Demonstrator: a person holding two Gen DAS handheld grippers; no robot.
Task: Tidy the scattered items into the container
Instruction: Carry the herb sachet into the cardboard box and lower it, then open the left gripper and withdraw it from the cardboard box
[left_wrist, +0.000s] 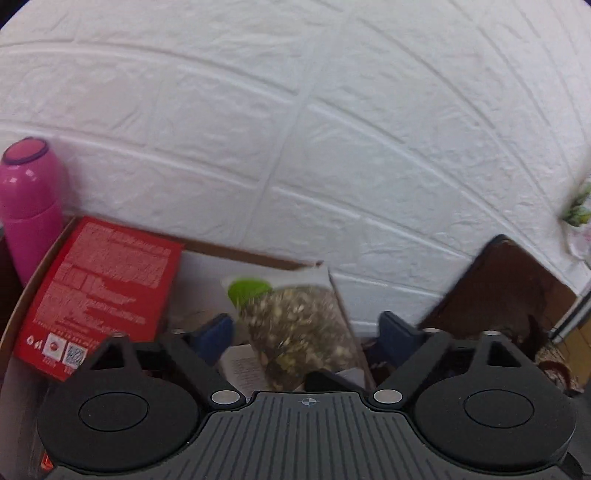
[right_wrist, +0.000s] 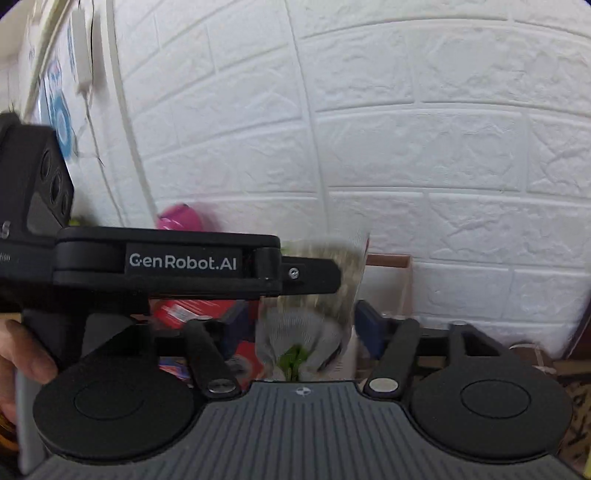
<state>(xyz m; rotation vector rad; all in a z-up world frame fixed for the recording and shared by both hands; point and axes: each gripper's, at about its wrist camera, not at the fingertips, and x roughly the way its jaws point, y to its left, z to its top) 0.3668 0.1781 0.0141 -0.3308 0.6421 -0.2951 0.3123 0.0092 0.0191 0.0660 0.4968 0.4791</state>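
While both grippers stand spread, a bag of mixed grains (left_wrist: 299, 325) sits in the cardboard box (left_wrist: 258, 256).
Left gripper (left_wrist: 306, 332) and right gripper (right_wrist: 306, 325) flank the bag, pads apart from it — released. A red carton (left_wrist: 99, 291) leans at the box's left wall; a pink bottle (left_wrist: 29, 206) stands outside its left corner.

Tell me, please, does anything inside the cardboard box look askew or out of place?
Yes. The red carton leans tilted against the cardboard box wall, and the bag of mixed pieces stands slanted beside it, not flat.
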